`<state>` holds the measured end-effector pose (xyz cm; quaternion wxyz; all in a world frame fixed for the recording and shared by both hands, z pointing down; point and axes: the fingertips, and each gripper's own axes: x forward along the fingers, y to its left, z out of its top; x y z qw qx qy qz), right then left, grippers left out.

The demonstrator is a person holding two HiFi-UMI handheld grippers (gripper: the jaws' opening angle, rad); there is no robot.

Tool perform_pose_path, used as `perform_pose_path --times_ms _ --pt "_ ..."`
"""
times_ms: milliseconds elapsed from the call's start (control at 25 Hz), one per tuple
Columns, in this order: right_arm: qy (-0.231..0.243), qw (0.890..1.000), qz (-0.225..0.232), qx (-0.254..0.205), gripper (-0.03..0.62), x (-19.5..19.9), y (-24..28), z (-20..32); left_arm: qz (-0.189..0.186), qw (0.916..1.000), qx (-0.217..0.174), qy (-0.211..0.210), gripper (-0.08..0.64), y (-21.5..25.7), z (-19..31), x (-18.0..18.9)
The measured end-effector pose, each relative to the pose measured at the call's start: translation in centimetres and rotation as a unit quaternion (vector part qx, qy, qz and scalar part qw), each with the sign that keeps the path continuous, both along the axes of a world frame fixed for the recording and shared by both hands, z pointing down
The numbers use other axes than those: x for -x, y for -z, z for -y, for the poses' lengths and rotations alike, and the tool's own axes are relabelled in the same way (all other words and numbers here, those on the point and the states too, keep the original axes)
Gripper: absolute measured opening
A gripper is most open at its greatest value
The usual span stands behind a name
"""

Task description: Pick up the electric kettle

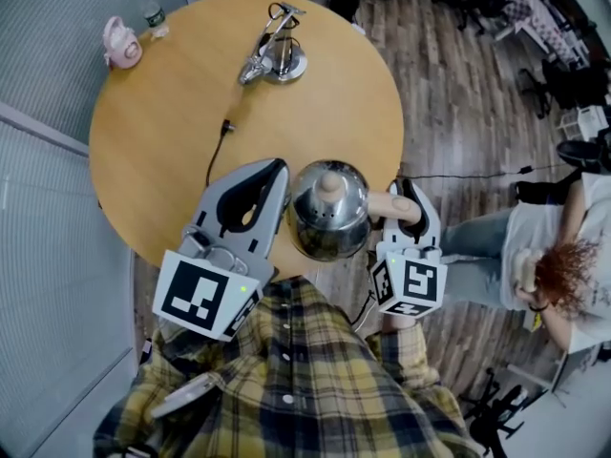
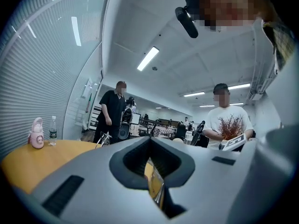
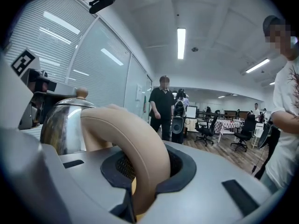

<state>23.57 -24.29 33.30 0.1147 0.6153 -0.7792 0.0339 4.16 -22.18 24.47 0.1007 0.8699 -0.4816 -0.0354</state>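
The rounded, shiny steel kettle hangs over the round wooden table's near edge, its smooth tan loop handle pinched by the right gripper. The left gripper, jaws pressed together and empty, sits just beside the kettle. A corded metal base, a pink jug and a water bottle stand well apart across the table.

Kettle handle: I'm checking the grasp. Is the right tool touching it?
Touching. The right gripper view shows the tan handle pinched between the jaws of the right tool, with no gap on either side.
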Motion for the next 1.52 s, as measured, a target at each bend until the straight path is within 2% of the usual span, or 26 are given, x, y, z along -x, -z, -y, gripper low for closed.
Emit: perform_pose_path --times_ms 520,1520 --pt "-0.02 1.0 0.0 0.006 0.083 -2.6 1.2 -5.2 0.0 0.9996 -0.009 -0.025 0.003 0.9 -3.0 -2.4" --pt "-0.008 1.0 0.0 -0.005 0.081 -0.7 1.9 -3.8 0.001 0.9999 -0.007 -0.01 0.003 0.7 -2.7 -1.3"
